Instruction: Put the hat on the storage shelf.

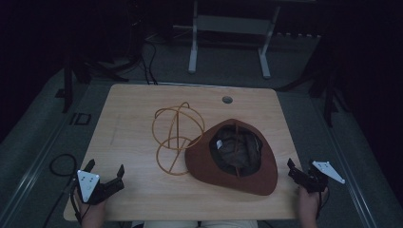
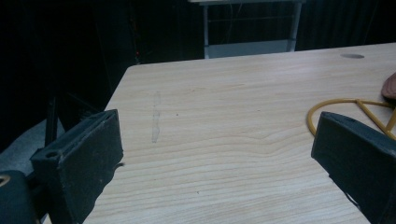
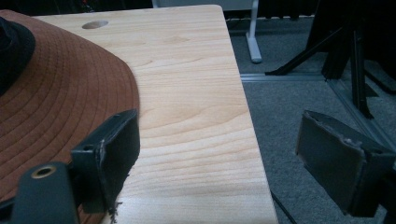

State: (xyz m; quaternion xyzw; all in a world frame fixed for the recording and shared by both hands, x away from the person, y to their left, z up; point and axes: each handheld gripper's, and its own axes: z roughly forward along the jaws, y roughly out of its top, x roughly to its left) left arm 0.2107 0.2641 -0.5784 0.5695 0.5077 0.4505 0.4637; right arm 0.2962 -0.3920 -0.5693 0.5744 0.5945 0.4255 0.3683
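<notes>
At my seven o'clock the left gripper hovers over bare pale woodgrain table, jaws spread wide and empty. Centre, a yellow wire-hoop stand touches the brown felt hat, lying crown-down with dark lining bunched inside. At five o'clock, the right gripper straddles the table's edge, jaws apart, empty.

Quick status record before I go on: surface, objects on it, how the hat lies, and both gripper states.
surface: wooden table
objects: brown hat; yellow wire frame
hat: upside down, opening facing up, dark lining visible
frame vs hat: frame beside the hat's left brim, contact unclear
left gripper: open, holding nothing, at near left corner
right gripper: open, holding nothing, at the right table edge near the brim
</notes>
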